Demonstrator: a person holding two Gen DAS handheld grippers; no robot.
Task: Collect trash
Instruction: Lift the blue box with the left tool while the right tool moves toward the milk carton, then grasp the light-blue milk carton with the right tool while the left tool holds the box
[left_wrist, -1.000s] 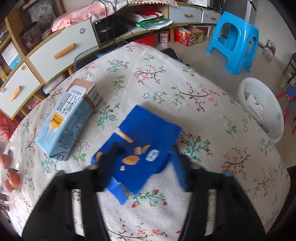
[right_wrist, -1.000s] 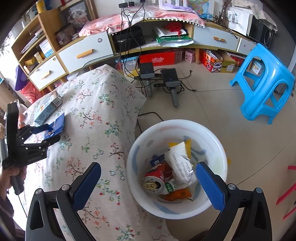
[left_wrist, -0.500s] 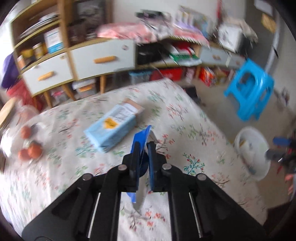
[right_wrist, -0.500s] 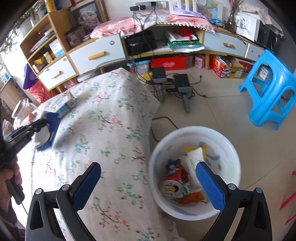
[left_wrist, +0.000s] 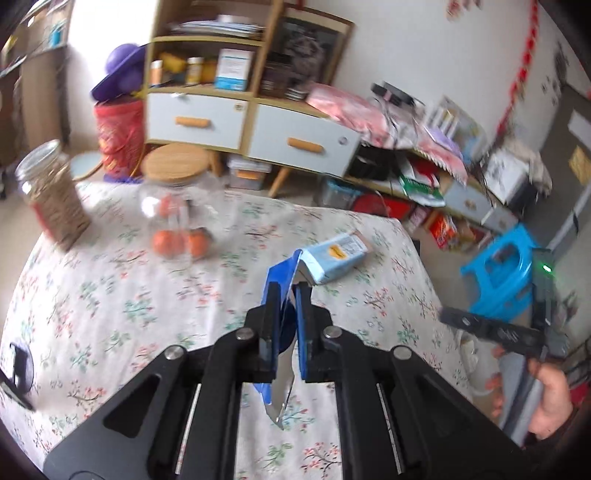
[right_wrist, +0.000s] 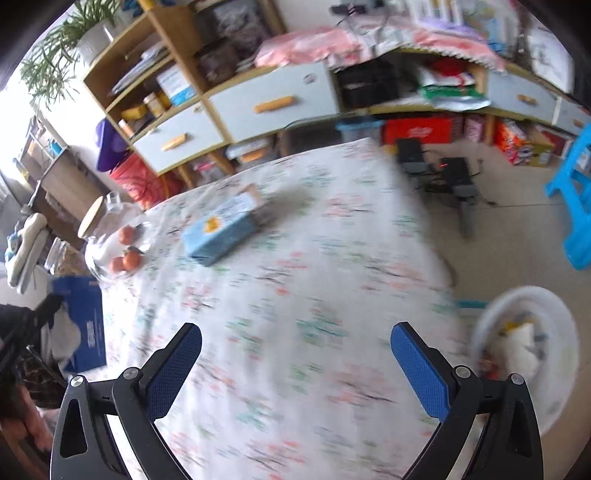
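My left gripper (left_wrist: 287, 291) is shut on a blue snack packet (left_wrist: 281, 275), held edge-on above the flowered tablecloth (left_wrist: 147, 295), its silver inside hanging below the fingers. In the right wrist view the same packet (right_wrist: 83, 325) shows at the far left. A light blue drink carton (left_wrist: 334, 258) lies flat on the table just beyond it. My right gripper (right_wrist: 295, 354) is open and holds nothing, over the table's middle, with the carton (right_wrist: 221, 225) ahead of it. A white bin (right_wrist: 554, 317) with trash in it stands on the floor at the right.
A lidded glass jar with oranges (left_wrist: 177, 221) and a taller filled jar (left_wrist: 51, 195) stand on the table's far left. A blue stool (left_wrist: 502, 273) and black devices with cables (right_wrist: 436, 166) are on the floor. A cabinet with drawers (left_wrist: 295, 136) lines the wall.
My left gripper shut on the blue packet, lifted it off the table and rolled it on edge. My right gripper swung from above the bin to over the table.
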